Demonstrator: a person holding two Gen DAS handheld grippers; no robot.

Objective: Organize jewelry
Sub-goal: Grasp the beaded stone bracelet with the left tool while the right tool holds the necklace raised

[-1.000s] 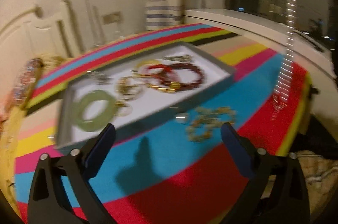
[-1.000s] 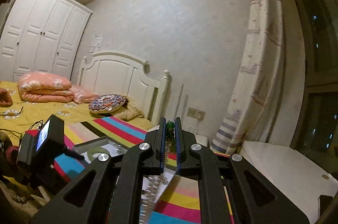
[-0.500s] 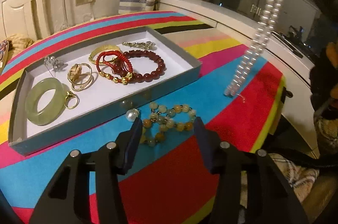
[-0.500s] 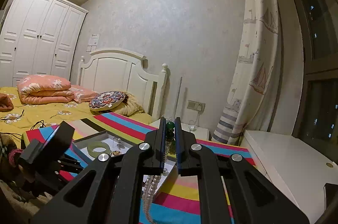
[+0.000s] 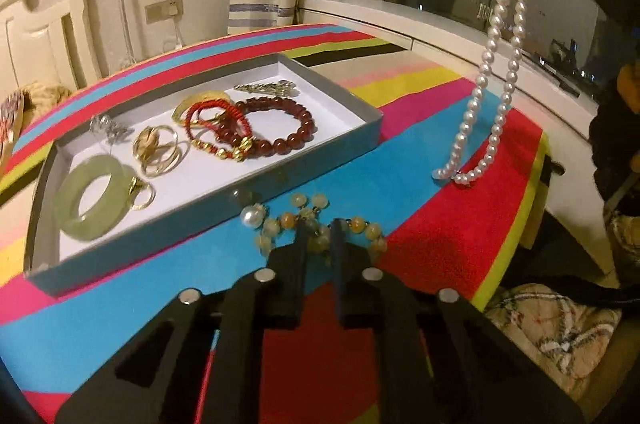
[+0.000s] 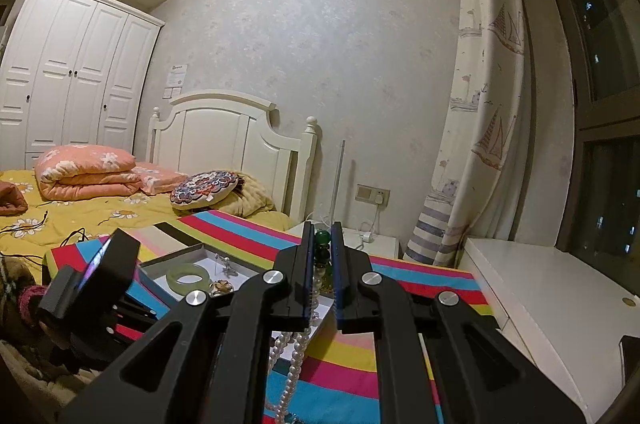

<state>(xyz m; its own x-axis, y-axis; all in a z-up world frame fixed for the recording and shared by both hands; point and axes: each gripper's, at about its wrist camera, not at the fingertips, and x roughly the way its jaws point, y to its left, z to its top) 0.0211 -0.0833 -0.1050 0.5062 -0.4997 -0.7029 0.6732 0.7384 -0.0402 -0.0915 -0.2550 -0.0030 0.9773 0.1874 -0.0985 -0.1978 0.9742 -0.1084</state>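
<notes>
A grey tray (image 5: 372, 128) with a white floor lies on the striped cloth and holds a jade bangle (image 5: 92, 196), gold rings (image 5: 158, 144), a red cord bracelet (image 5: 208, 124) and a dark red bead bracelet (image 5: 288, 128). My left gripper (image 5: 320, 228) is shut on a yellow-green bead bracelet (image 5: 288, 220) lying in front of the tray. My right gripper (image 6: 322, 236) is shut on the green-beaded top of a pearl necklace (image 6: 294, 356), which hangs down to the cloth (image 5: 496, 72) right of the tray.
The table's striped cloth (image 5: 440, 236) ends at the right edge. A white window ledge (image 5: 440, 24) runs behind it. A bed (image 6: 80, 208) and headboard (image 6: 232, 132) stand to the left. The left gripper's body (image 6: 96, 276) shows in the right wrist view.
My left gripper has moved down to the bead bracelet and closed from wide open onto it. The pearl necklace has stayed hanging from my right gripper.
</notes>
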